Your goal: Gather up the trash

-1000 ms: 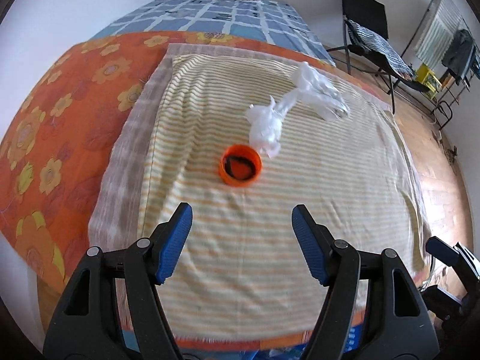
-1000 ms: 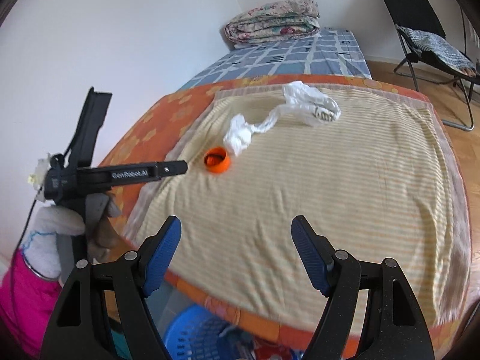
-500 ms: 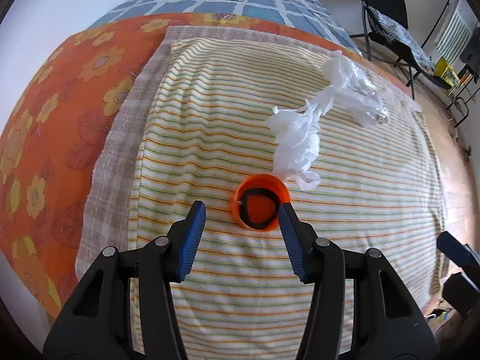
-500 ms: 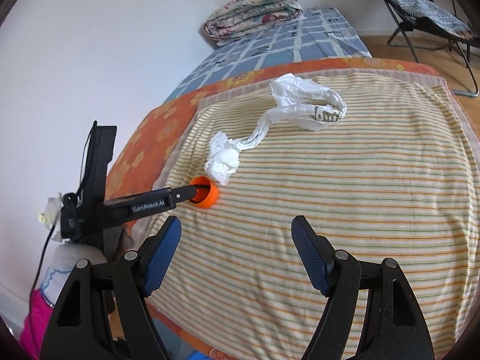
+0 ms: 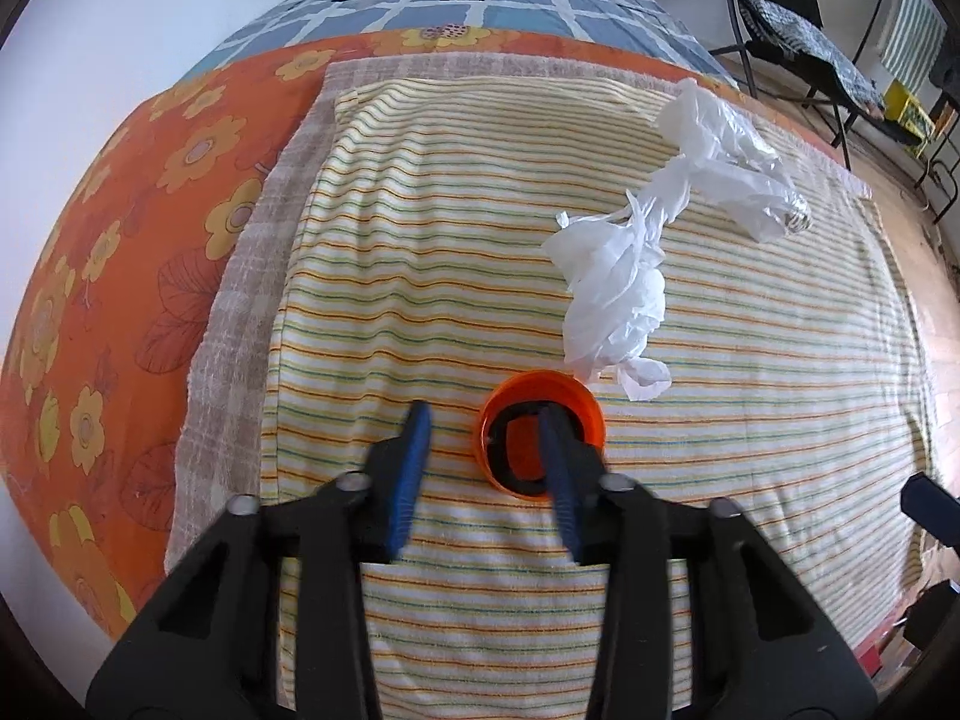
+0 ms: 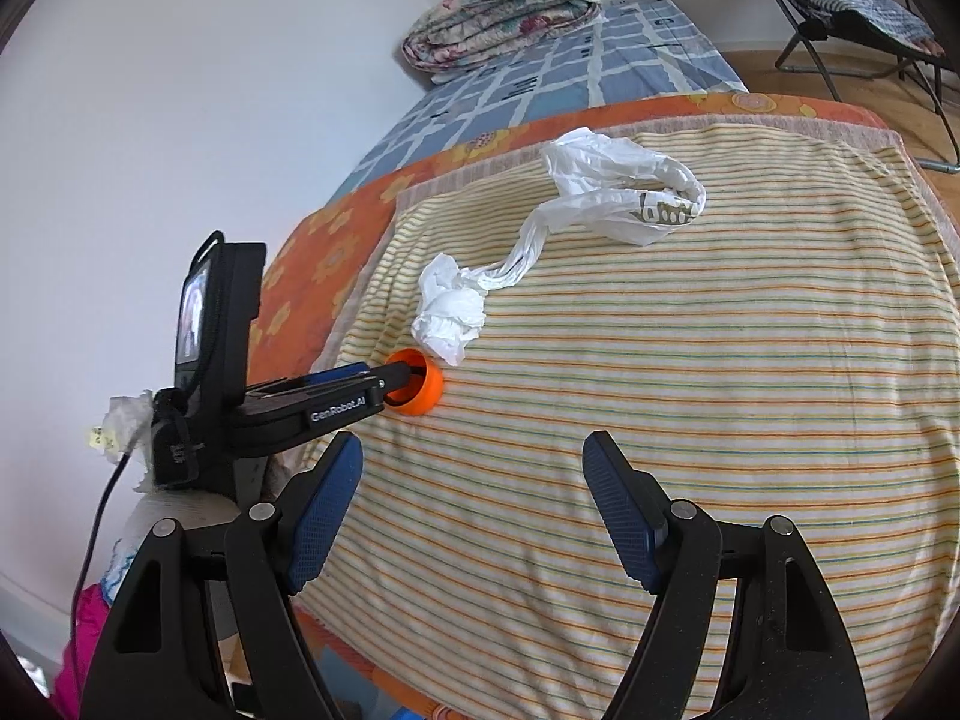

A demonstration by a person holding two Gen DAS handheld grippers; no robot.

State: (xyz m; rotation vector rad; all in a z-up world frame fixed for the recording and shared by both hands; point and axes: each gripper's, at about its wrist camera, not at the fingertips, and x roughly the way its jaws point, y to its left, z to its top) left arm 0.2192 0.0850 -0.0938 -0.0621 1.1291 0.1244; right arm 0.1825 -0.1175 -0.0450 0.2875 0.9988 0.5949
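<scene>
My left gripper (image 5: 483,441) closes on the wall of an orange cap (image 5: 576,402) lying on a striped towel (image 5: 450,228).

The towel's left edge runs along an orange flowered sheet (image 5: 120,252), and open striped cloth spreads wide to the right of the cap. My left jaws are closing, one blue finger (image 5: 555,468) inside the cap and the other outside on its left; I cannot tell whether the pads press yet. A crumpled white plastic bag (image 5: 618,294) touches the cap's far rim and trails away right. My right gripper (image 6: 471,516) hangs spread and empty over the towel's near part, tilted downward; the left points steeply down.
</scene>
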